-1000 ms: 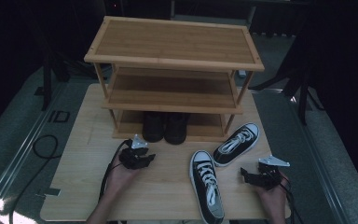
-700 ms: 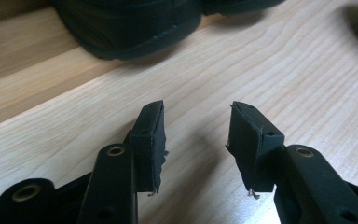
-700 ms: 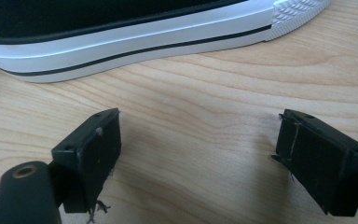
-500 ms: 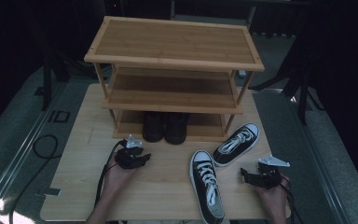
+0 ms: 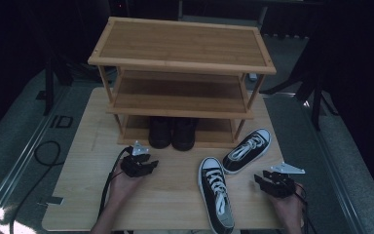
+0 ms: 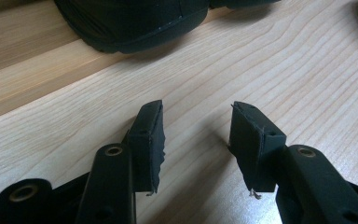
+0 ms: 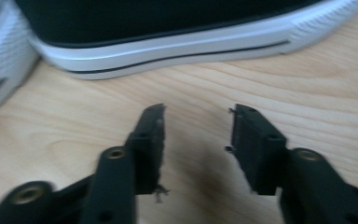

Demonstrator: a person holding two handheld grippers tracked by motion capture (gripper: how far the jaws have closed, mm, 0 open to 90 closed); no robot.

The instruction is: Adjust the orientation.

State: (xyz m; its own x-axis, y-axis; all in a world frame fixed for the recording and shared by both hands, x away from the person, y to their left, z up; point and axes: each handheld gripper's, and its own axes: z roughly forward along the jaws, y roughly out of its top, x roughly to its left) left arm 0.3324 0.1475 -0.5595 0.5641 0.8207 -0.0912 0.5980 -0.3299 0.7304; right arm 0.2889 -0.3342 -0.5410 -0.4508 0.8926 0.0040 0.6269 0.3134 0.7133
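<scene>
Since a second ago the left gripper (image 5: 148,165) has drawn back a little from the rack toward the person, its jaws opening slightly further, while the right gripper (image 5: 264,181) has held its place at the table's near right, its jaws closing partway with nothing between them. Both pairs of tongs now stand open and empty over the bare wooden table (image 5: 175,195). Just left of the right gripper lies one black-and-white sneaker (image 5: 215,192), heel toward the person; its white-edged sole fills the top of the right gripper view (image 7: 177,46). Its mate (image 5: 247,150) lies angled just beyond, toe toward the rack's right leg. Just ahead of the left gripper, a pair of black boots (image 5: 172,132) already sits on the bottom tier of the bamboo shoe rack (image 5: 180,66), one toe looming in the left gripper view (image 6: 135,23). Judging by the layout, the boots are shelved and both sneakers remain to be picked up and stored; the upper tiers look empty.
</scene>
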